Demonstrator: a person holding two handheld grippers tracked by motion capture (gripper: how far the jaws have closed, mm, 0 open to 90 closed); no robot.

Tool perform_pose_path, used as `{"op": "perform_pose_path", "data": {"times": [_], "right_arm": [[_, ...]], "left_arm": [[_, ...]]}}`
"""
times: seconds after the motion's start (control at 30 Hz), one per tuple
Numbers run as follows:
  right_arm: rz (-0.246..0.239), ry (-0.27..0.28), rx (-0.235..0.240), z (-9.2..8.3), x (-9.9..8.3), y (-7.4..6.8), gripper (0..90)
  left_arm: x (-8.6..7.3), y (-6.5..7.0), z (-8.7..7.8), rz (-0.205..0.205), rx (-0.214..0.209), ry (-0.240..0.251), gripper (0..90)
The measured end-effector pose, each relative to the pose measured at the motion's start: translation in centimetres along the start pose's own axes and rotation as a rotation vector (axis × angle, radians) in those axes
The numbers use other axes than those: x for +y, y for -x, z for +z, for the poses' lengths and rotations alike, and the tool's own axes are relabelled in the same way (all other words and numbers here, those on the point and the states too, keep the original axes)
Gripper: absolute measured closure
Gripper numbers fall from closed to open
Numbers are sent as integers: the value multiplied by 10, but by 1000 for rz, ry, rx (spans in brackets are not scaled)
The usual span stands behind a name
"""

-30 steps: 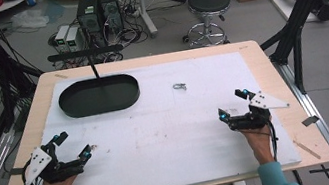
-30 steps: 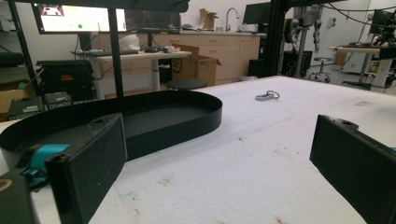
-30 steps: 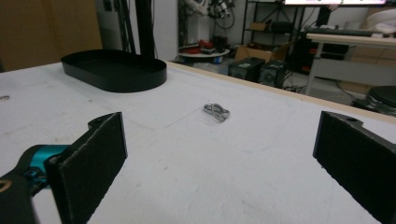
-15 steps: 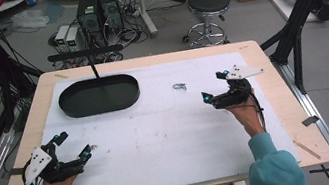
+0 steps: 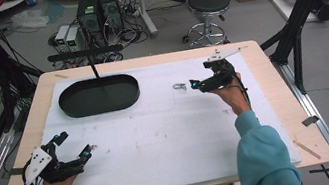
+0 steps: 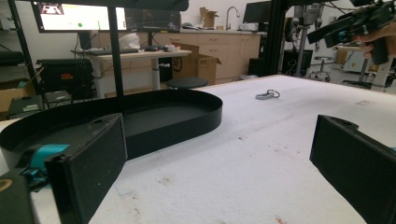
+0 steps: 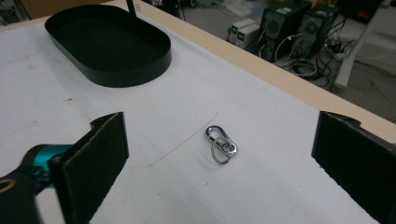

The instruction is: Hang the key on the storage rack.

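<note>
Table [image 5: 276, 104] with white cover sheet [image 5: 170, 137] over most of the top. Black oval tray [image 5: 98, 95] sits on the sheet at far left, nothing in it. Left gripper [image 5: 76, 147] rests low at the near-left corner, jaws wide, holding nothing, well apart from everything else. Right gripper [image 5: 196, 85] is raised over the far-right area, jaws wide, holding nothing, tips just beside the clip. Metal snap clip [image 7: 220, 144] with a ring on one end lies flat on the sheet, right of the tray, between the right jaws in the right gripper view, not touched.
</note>
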State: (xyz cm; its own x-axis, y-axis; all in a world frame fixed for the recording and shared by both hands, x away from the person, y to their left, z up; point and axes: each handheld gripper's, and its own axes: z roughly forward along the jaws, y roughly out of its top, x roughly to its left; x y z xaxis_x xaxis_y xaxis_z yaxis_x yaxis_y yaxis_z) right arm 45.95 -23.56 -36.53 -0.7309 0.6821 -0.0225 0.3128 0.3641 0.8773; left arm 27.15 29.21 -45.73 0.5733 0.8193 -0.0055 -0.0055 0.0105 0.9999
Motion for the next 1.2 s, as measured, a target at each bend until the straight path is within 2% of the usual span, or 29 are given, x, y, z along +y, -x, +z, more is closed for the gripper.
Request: {"op": "perform_pose_path", "data": {"times": [0.23, 0.3, 0.43, 0.67, 0.77, 0.93, 1.2], "right_arm": [[2, -80, -4, 18, 11, 7, 38], [-4, -87, -3, 23, 12, 8, 39], [-6, -160, 14, 37, 16, 8, 39], [-60, -257, 5, 65, 20, 1, 44], [-60, -249, -2, 74, 19, -1, 46], [-46, -305, -16, 85, 11, 1, 47], [-15, -338, -32, 95, 2, 5, 74]], "left_arm": [[0, 0, 0, -1, 0, 0, 43], [0, 0, 0, -5, 0, 1, 43], [0, 0, 0, -1, 1, -5, 43], [0, 0, 0, -1, 1, -6, 43], [0, 0, 0, -2, 1, -6, 43], [0, 0, 0, 1, 1, -5, 43], [0, 0, 0, 0, 1, -7, 43]]}}
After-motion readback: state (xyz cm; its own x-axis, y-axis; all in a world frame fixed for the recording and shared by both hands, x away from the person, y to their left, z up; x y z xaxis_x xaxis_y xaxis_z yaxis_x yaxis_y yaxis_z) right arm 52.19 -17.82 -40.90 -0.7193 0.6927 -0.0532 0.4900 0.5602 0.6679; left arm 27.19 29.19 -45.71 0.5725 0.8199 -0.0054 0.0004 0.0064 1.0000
